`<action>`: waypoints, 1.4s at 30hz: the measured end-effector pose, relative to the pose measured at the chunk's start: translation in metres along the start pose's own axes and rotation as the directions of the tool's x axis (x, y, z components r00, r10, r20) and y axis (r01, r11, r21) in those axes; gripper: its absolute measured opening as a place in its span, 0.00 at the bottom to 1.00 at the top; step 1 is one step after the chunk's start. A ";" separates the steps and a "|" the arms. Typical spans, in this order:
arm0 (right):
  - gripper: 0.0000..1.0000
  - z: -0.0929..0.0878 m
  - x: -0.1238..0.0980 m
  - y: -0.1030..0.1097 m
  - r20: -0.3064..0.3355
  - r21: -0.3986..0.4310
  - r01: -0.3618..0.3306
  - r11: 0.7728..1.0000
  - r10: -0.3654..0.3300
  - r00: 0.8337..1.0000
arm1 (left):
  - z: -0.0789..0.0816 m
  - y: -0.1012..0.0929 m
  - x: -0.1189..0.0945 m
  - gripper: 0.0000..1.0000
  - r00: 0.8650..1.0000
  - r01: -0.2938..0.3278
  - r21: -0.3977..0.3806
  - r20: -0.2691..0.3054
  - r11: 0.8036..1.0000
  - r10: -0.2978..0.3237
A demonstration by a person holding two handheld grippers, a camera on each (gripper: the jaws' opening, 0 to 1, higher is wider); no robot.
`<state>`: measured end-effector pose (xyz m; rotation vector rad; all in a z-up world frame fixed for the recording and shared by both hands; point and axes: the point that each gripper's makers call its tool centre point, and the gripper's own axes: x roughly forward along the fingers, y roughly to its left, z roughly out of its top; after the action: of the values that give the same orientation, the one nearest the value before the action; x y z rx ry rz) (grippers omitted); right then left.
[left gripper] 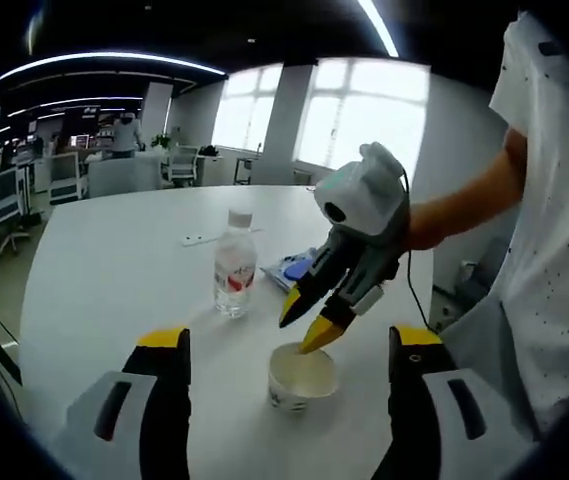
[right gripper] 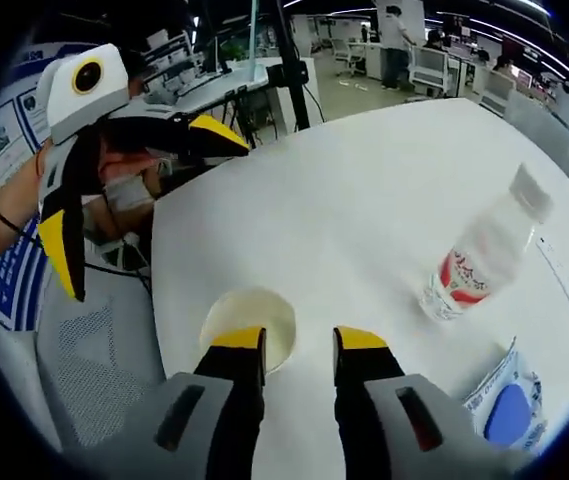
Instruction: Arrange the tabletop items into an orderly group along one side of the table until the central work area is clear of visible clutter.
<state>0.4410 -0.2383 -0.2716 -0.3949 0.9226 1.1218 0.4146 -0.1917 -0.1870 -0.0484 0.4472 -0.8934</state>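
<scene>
R gripper (left gripper: 312, 322) pinches the paper cup (left gripper: 302, 377) rim, jaws nearly closed; L gripper (left gripper: 289, 345) hangs wide open w/ nothing held, bottle (left gripper: 234, 275) nearby.

I see an evenly lit room: daylight pours through large windows (left gripper: 324, 120), which are blown out to white, and ceiling light strips (left gripper: 104, 60) glow overhead. The white table (left gripper: 114, 270) reflects softly, with faint shadows under objects. Fisheye bending curves straight lines near the edges. Distant desks look soft and slightly blurred.

Two close, opposed views over one shared paper cup (left gripper: 302, 378) (right gripper: 248, 324).
</scene>
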 end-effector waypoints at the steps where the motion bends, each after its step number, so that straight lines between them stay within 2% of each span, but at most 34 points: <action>1: 0.19 -0.001 0.002 0.000 -0.007 -0.001 -0.003 1.000 0.003 1.000 | 0.000 0.000 0.000 0.83 1.000 -0.002 -0.003 0.001 1.000 0.002; 7: 0.12 -0.005 0.011 0.000 -0.037 -0.009 -0.014 1.000 0.014 0.999 | -0.001 0.001 -0.001 0.82 1.000 -0.009 -0.010 0.014 1.000 0.010; 13: 0.00 -0.008 0.013 0.001 -0.050 -0.003 -0.020 1.000 0.020 0.999 | -0.001 0.000 -0.001 0.82 1.000 -0.010 -0.017 0.020 1.000 0.010; 20: 0.00 -0.007 0.012 0.003 -0.051 0.002 -0.022 1.000 0.022 0.998 | -0.001 0.000 0.000 0.82 1.000 -0.011 -0.019 0.020 1.000 0.011; 26: 0.00 -0.004 -0.004 -0.002 -0.042 0.003 -0.023 1.000 0.023 0.999 | 0.002 -0.003 0.004 0.82 1.000 -0.001 -0.015 0.022 1.000 0.001; 33: 0.00 -0.007 -0.035 -0.028 -0.031 0.009 0.017 1.000 -0.017 0.999 | 0.006 -0.007 0.012 0.82 1.000 0.015 -0.010 0.024 1.000 -0.014; 38: 0.00 -0.017 -0.058 -0.057 -0.036 0.036 0.059 0.998 -0.058 0.998 | 0.008 -0.010 0.017 0.81 0.999 0.026 -0.007 0.023 1.000 -0.026; 42: 0.00 -0.018 -0.075 -0.084 -0.020 0.094 0.081 0.992 -0.079 0.997 | 0.009 -0.012 0.020 0.82 0.999 0.035 -0.009 0.023 0.999 -0.034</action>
<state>0.4985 -0.3303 -0.2369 -0.3608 0.9623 0.9989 0.4203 -0.2155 -0.1828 -0.0754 0.4302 -0.9238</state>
